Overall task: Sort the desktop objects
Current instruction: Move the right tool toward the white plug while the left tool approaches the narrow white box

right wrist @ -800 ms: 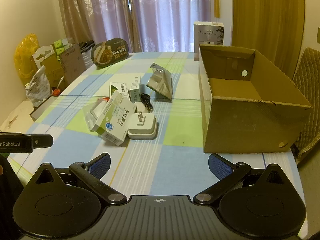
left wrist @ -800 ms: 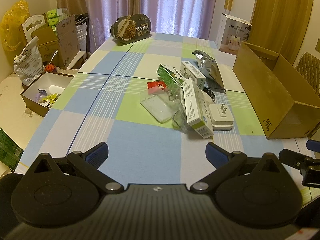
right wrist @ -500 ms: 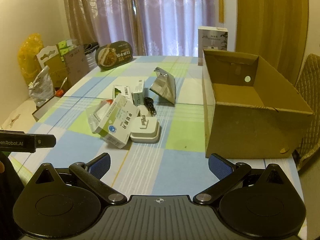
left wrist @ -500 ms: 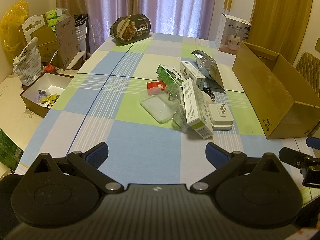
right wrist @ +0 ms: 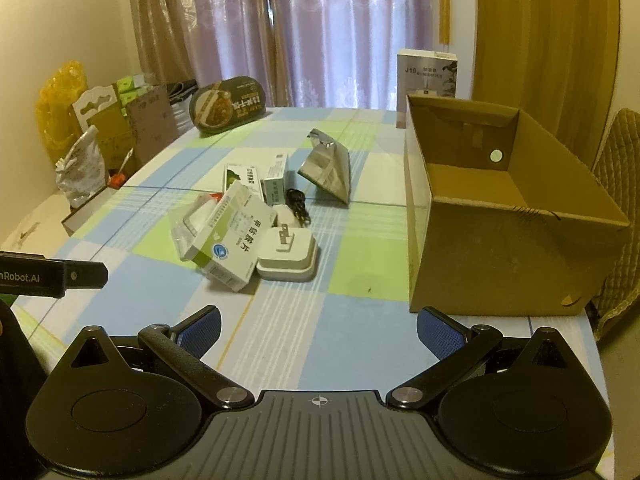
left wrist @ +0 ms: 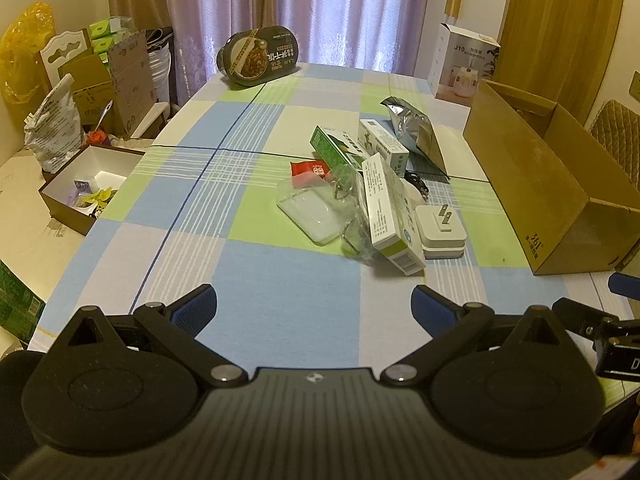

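Your left gripper point(left wrist: 313, 306) hangs over the near edge of the table point(left wrist: 288, 280), fingers spread wide, nothing between them; your right gripper point(right wrist: 318, 330) likewise, fingers wide apart and empty, low over the near right part of the cloth. The clutter sits mid-table, well ahead of both tools: a white-and-green medicine box point(right wrist: 230, 238) leaning on a clear plastic case point(left wrist: 310, 210); a white plug adapter point(right wrist: 288, 254) just beside the box, prongs up; a black cable point(right wrist: 298, 204) behind it; two smaller boxes point(left wrist: 382, 142) and a silver foil pouch point(right wrist: 328, 172) farther back; a red packet point(left wrist: 308, 170) by the clear case. The open cardboard box point(right wrist: 500, 248) stands to the right of the pile, apart from it; a dark food bowl point(left wrist: 258, 58) lies tilted at the far end.
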`<control>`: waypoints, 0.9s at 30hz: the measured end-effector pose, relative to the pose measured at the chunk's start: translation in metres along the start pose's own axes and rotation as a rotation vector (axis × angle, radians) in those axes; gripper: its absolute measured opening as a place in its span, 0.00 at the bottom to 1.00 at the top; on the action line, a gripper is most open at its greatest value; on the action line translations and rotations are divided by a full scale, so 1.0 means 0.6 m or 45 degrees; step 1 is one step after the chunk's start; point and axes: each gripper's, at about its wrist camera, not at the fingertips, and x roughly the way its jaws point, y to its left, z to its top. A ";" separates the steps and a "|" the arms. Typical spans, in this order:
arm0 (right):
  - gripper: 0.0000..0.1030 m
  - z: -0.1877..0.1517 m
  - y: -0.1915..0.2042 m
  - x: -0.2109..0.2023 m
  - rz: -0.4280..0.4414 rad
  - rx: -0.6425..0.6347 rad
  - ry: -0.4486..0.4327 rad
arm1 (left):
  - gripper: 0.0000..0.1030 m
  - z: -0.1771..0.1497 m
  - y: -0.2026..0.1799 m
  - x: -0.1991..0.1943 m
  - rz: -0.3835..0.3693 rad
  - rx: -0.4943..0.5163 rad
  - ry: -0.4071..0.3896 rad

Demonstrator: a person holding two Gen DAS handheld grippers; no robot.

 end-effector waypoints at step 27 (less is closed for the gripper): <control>0.98 0.020 -0.002 0.093 0.148 0.076 0.079 | 0.99 0.048 -0.010 0.092 -0.048 0.285 -0.016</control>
